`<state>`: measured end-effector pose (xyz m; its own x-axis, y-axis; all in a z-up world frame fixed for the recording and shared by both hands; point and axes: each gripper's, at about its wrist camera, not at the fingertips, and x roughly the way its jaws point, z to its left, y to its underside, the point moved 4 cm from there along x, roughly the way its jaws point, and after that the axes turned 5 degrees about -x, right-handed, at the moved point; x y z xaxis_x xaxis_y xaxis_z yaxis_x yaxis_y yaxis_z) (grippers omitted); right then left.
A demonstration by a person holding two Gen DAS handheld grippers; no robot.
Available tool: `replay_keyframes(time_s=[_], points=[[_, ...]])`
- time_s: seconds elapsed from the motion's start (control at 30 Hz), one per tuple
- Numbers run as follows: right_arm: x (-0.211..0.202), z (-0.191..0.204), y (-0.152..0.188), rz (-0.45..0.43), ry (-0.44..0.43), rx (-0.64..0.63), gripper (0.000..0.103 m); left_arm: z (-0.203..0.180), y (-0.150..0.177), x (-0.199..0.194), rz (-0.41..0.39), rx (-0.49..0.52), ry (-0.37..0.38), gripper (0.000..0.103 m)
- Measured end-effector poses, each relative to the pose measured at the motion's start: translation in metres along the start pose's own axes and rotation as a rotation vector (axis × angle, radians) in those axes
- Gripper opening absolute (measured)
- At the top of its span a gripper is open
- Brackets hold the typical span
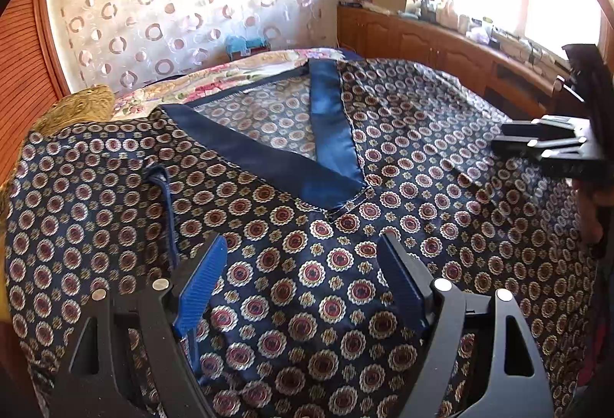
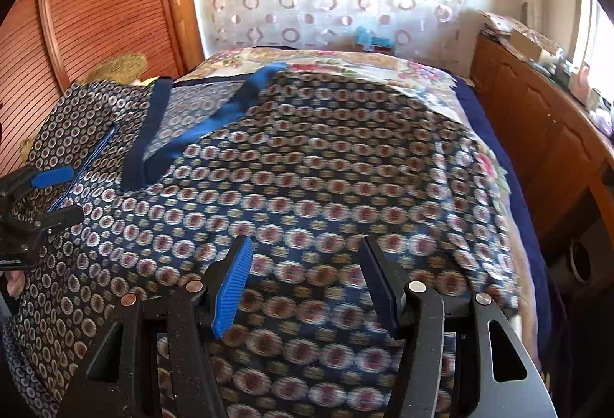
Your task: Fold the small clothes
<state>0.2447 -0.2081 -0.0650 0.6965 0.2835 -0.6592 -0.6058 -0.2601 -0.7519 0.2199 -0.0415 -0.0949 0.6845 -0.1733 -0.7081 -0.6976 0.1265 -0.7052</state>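
Both hand-held grippers hovered with jaws apart over a patterned garment spread on the bed.

Nearest the lens, the left hand-held gripper [image 1: 303,245] stood wide and gripped nothing, its blue pads [image 1: 199,287] at the lower centre of the frame; the right hand-held gripper [image 2: 305,253] was parted a little less and likewise empty. Beyond them the medallion-print garment [image 1: 337,256] lay flat across the floral bedspread [image 2: 383,63], its plain blue neckline band [image 1: 268,157] at mid-frame. It looked thin, satiny and limp, probably slippery, so a pinch at a hemmed edge or the neckband seemed surest. A wooden cabinet [image 1: 422,42] stood upper right.
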Motion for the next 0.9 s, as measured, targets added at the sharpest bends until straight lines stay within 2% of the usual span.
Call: replay_keyframes(time_s=[0.17, 0.33, 0.47, 0.53, 0.77, 0.9], points=[[-0.015, -0.037, 0.004, -0.013, 0.037, 0.047, 0.060, -0.002, -0.002, 0.013, 0.038, -0.005, 0.014, 0.081], [-0.026, -0.075, 0.010, -0.013, 0.084, 0.088, 0.060, -0.005, 0.003, 0.030, 0.116, 0.001, 0.031, 0.082], [-0.030, -0.101, 0.018, 0.001, 0.105, 0.138, 0.060, -0.011, 0.004, 0.034, 0.133, 0.027, 0.056, 0.097], [-0.033, -0.111, 0.020, 0.010, 0.107, 0.167, 0.060, -0.018, 0.005, 0.036, 0.146, 0.051, 0.065, 0.103], [-0.029, -0.148, 0.030, 0.060, 0.091, 0.259, 0.060, -0.019, 0.005, 0.035, 0.146, 0.055, 0.071, 0.103], [-0.023, -0.156, 0.033, 0.090, 0.040, 0.304, 0.060, -0.019, 0.005, 0.035, 0.146, 0.055, 0.069, 0.103]])
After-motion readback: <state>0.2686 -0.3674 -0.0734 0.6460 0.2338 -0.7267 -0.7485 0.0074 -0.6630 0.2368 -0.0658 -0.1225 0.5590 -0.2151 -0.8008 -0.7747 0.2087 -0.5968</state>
